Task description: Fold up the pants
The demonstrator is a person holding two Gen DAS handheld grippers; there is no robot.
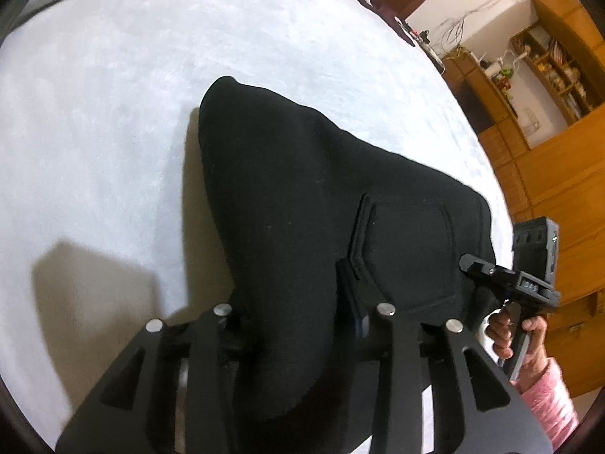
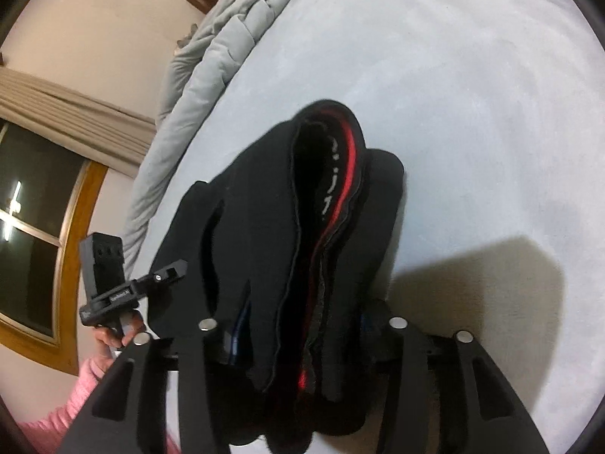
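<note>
You've got one pair of black fleece pants (image 1: 302, 196) bunched mid-frame in both wrist views, with one red stripe (image 2: 346, 174) showing in the waistband and one sewn patch pocket (image 1: 410, 253). Two black two-finger grippers: the left gripper (image 1: 298, 325) and the right gripper (image 2: 302, 335). Two hands in pink fuzzy sleeves, one (image 1: 510, 336) lower right of the left view, one (image 2: 113, 336) lower left of the right. One pale blue bedsheet (image 1: 113, 94), one grey rumpled quilt (image 2: 211, 49), one wooden-framed window (image 2: 41, 234).
</note>
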